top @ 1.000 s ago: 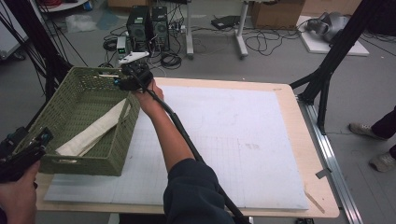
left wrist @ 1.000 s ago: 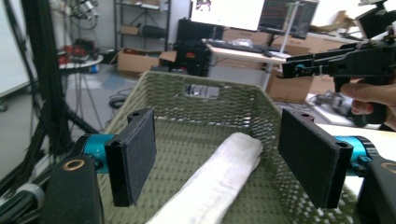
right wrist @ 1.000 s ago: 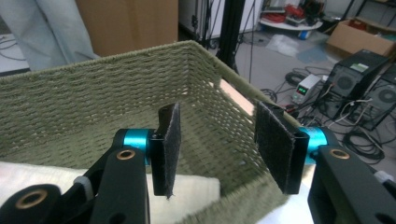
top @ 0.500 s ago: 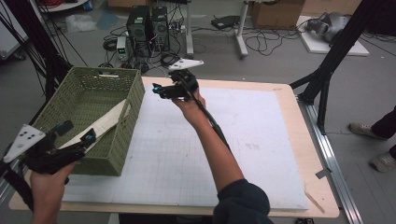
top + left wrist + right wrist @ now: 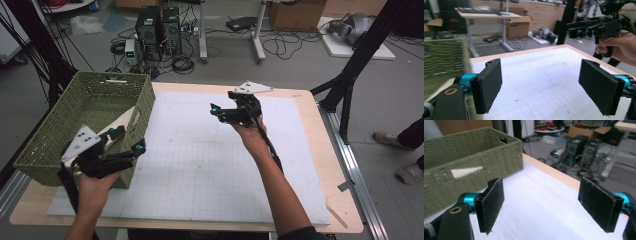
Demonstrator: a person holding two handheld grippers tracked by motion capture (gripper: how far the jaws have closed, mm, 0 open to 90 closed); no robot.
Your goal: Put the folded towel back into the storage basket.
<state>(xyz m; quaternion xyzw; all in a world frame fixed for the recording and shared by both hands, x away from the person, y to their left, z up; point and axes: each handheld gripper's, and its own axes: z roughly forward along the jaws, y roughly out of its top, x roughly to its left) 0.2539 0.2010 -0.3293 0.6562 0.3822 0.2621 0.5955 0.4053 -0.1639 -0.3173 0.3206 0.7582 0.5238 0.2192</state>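
Presently, one green woven basket, rectangular, stands at the table's left edge, its long axis running away from the person. One pale flat piece lies slanted inside it. Left gripper beside the basket's near corner, jaws wide, empty. Right gripper above the white mat, jaws wide, empty.

no legible text, labels or numbers anywhere

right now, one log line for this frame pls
left gripper: open, empty, by basket | right gripper: open, empty, above mat | basket: holds pale flat piece
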